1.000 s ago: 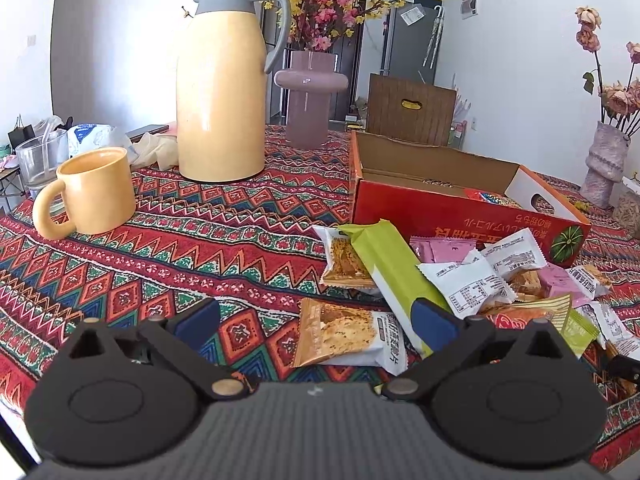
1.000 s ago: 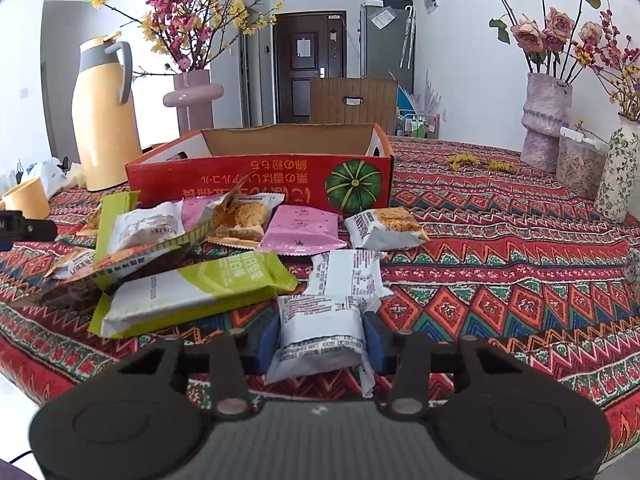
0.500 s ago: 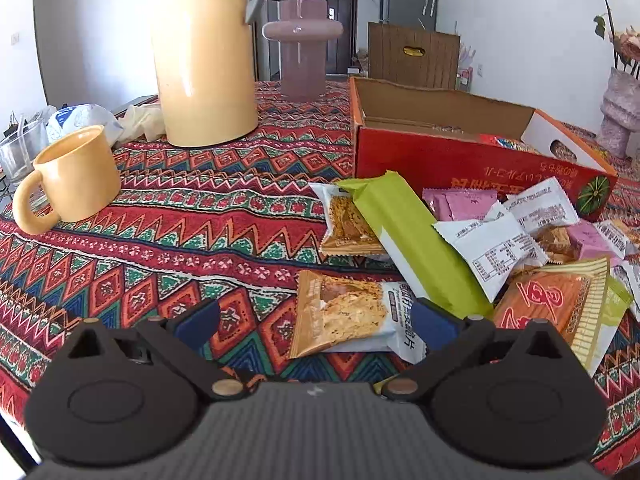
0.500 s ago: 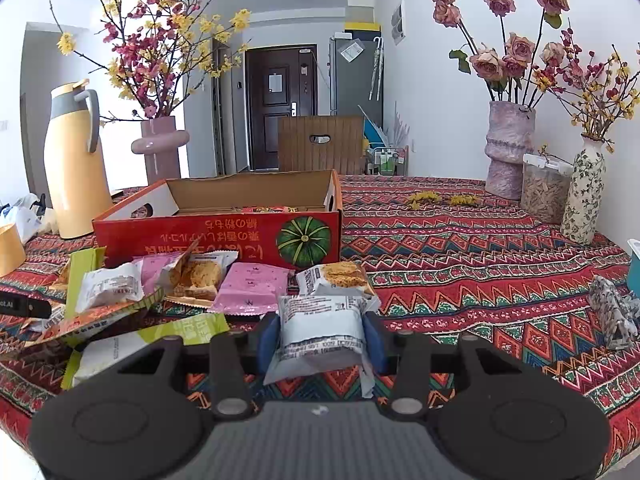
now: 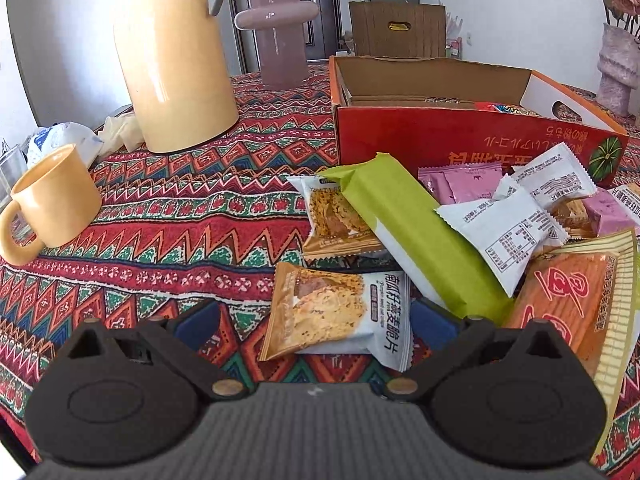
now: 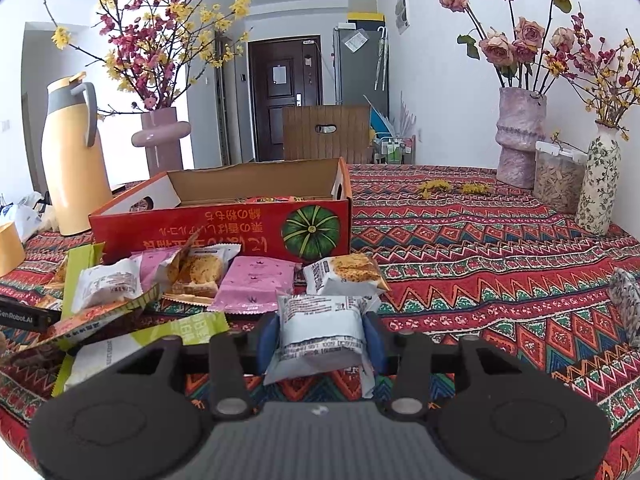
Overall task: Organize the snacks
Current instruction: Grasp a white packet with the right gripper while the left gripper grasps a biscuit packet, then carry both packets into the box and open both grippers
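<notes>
A heap of wrapped snacks lies on the patterned tablecloth in front of an open red cardboard box (image 5: 460, 144) (image 6: 224, 228). My left gripper (image 5: 316, 324) is open, its blue fingers straddling an orange-and-white cracker packet (image 5: 340, 316) that lies flat on the cloth, pads apart from it. A long green packet (image 5: 416, 232) and an orange packet (image 5: 560, 300) lie just to its right. My right gripper (image 6: 320, 340) is shut on a white snack packet (image 6: 320, 336), held above the table, short of the box's front wall.
A tall yellow thermos (image 5: 172, 60) and a yellow mug (image 5: 52, 204) stand left of the heap, a mauve vase (image 5: 280, 36) behind. Flower vases (image 6: 520, 136) and a clear jar (image 6: 556, 176) line the far right. Bare cloth (image 6: 480, 248) spreads right of the box.
My left gripper has dropped and closed in on the cracker packet, which now sits between its fingers. My right gripper has lifted the white packet off the table toward the box.
</notes>
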Available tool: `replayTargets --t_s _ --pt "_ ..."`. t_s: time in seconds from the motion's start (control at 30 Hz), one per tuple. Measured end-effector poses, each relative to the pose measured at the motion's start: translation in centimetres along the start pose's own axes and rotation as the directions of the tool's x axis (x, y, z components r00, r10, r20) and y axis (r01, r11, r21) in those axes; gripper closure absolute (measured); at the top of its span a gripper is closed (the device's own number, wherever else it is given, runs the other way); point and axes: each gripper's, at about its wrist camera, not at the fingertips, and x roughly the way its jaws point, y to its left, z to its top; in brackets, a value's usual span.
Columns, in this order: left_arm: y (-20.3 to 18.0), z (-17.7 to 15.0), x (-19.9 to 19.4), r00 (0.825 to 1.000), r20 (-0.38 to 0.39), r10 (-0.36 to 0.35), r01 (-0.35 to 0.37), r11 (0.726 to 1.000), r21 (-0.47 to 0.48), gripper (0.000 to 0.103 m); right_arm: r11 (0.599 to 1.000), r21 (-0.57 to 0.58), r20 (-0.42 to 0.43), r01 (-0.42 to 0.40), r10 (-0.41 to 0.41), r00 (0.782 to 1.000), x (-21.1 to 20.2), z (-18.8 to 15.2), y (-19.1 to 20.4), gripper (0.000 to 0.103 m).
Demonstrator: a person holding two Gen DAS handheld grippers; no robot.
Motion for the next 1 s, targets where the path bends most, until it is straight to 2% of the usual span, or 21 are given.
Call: replayTargets --t_s 0.27,0.37,0.47,0.53,0.63,1.0 --pt "0.7 -0.2 0.3 0.999 0.017 -0.04 0.04 0.999 0.002 0.001 1.0 0.001 -0.011 -0.008 0.008 1.0 0.4 -0.2 0.1 0.058" --pt "1.0 -0.5 0.1 0.997 0.024 -0.074 0.074 0.997 -0.013 0.008 1.0 0.001 -0.013 -0.009 0.009 1.0 0.5 -0.1 0.2 0.057" --pt "1.0 -0.8 -0.2 0.993 0.038 -0.108 0.108 0.994 -0.013 0.022 1.0 -0.003 -0.015 -0.015 0.014 1.0 0.5 -0.2 0.4 0.057" --pt "0.8 -0.9 -0.4 0.992 0.048 -0.117 0.117 0.993 -0.005 0.03 1.0 -0.005 -0.016 -0.019 0.019 1.0 0.5 -0.3 0.6 0.057" --pt "0.6 -1.2 -0.7 0.991 0.055 -0.125 0.125 0.992 -0.003 0.037 1.0 -0.007 -0.015 -0.024 0.024 1.0 0.3 -0.3 0.7 0.057" --pt "1.1 -1.9 -1.5 0.99 0.073 -0.118 0.119 0.993 -0.014 0.047 0.999 -0.012 -0.006 -0.031 0.031 1.0 -0.3 -0.2 1.1 0.057"
